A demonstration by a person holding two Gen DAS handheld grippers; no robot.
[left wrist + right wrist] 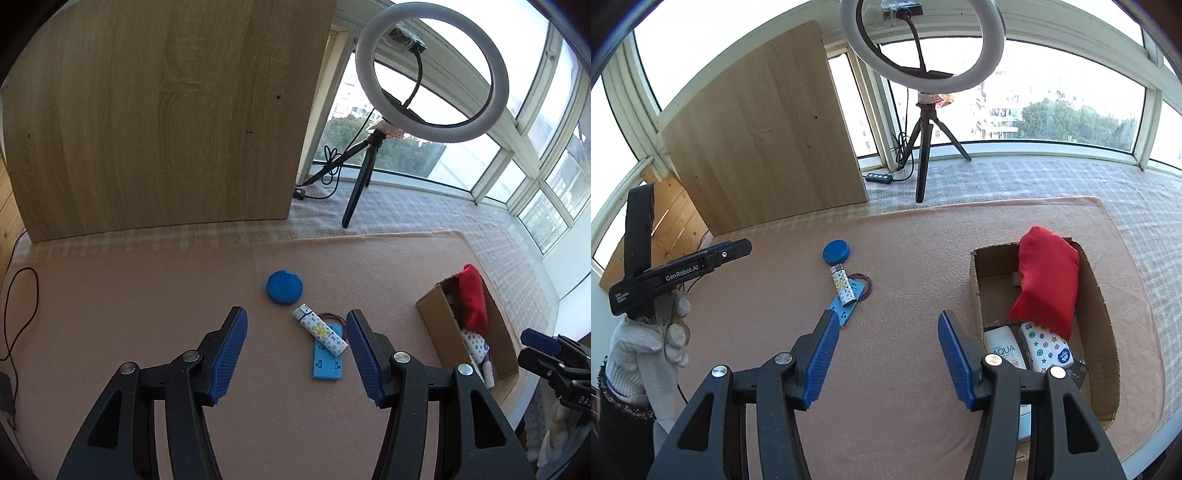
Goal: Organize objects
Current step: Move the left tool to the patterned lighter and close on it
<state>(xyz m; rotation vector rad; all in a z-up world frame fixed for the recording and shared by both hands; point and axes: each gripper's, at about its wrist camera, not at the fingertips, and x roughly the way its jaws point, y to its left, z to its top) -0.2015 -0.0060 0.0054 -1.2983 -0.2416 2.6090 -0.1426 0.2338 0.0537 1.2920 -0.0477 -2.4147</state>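
A small cluster of loose things lies near the middle of the surface (147,295), which is covered by a soft, fuzzy pink cloth. A patterned white lighter (320,330), a slim rounded bar with a metal cap, rests diagonally across the upper end of a flat blue rectangular pad (326,356) with a spongy look. A thin dark elastic band (334,317) curls just beside them, partly under the pad. Near the lighter's cap sits a round blue lid-like disc (284,287), smooth and glossy.

Well apart to the right stands an open corrugated cardboard box (1102,314). Inside it a plump red fabric pouch (1047,273) leans against the far wall, above a white tube marked AQUA (1003,349) and a white packet with coloured dots (1047,349).

The left hand-held gripper (297,354) hovers over the cluster, its ribbed blue pads spread wide, grasping nothing. The right hand-held gripper (888,356) is likewise released, between the cluster and the box. A hand in a white knitted glove (646,339) holds the left tool.

Behind stand a pale wood-grain board (166,110) and a ring light (432,74) on a black tripod.
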